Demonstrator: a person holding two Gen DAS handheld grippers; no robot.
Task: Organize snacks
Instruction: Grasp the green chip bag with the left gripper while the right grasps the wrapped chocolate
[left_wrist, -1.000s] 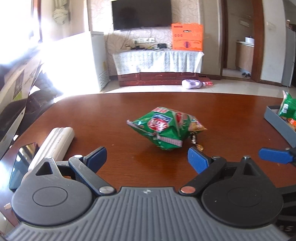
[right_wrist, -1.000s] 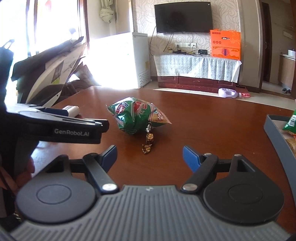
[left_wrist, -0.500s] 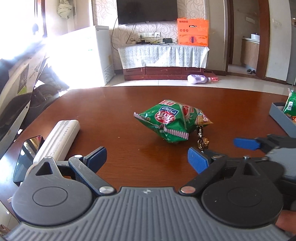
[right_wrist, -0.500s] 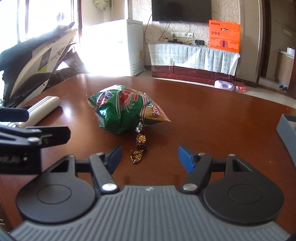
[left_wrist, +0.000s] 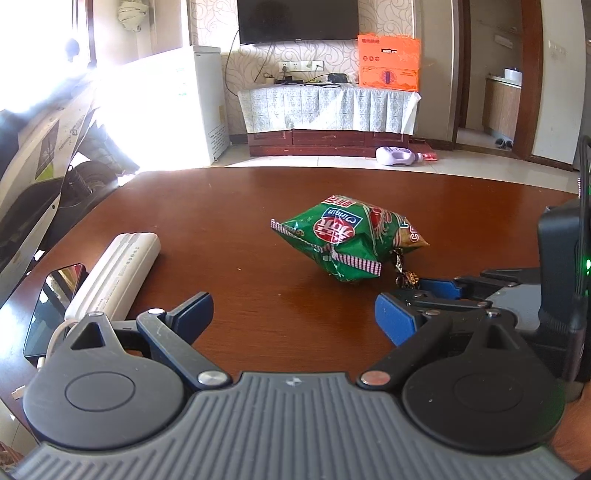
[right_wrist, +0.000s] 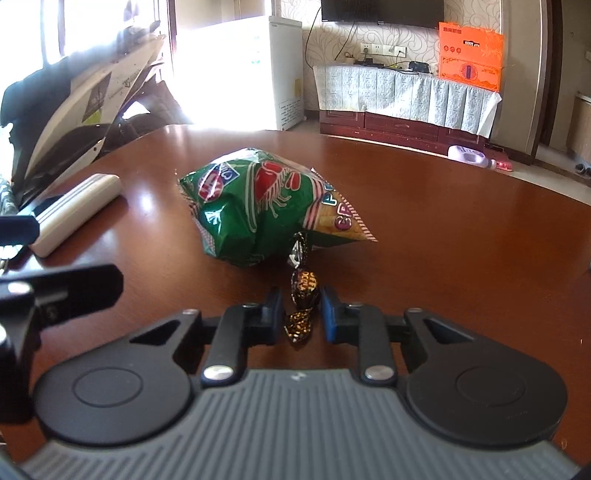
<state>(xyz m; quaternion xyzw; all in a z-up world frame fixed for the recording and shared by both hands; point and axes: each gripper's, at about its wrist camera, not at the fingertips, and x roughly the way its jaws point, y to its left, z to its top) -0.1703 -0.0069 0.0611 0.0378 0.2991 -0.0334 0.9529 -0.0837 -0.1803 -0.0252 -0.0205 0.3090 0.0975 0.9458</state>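
While the right gripper (right_wrist: 302, 310) is sitting low over the wooden table (right_wrist: 461, 221), its two fingers are closing in on a small wrapped candy (right_wrist: 303, 291), one pad on each side of the dark, gold-printed wrapper and touching it or very nearly so; the pinch is landing on the fat middle of the sweet, probably because the twisted foil ends would slip. The candy is lying on the table just in front of the green chip bag (right_wrist: 258, 206), its far twist tucking under the bag's lower corner, so I judge a straight lift may nudge the bag. Off to the side, the left gripper (left_wrist: 293, 314) is hovering with its fingers spread wide and nothing between them, apparently waiting its turn, perhaps for the bag. From its camera the chip bag (left_wrist: 347, 240) is resting puffed and tilted near the table's middle, with the candy (left_wrist: 404, 275) peeking out beside it and the right gripper's blue fingertips reaching in there. Nearer the table's left edge, a white power bank (left_wrist: 114, 273) is lying beside a dark phone (left_wrist: 51, 306), both well apart from the snacks and no part of the sorting. Beyond the table, a cloth-draped TV cabinet (left_wrist: 328, 110) is standing against the wall under a television (left_wrist: 297, 18), with an orange box (left_wrist: 388, 62) on top.
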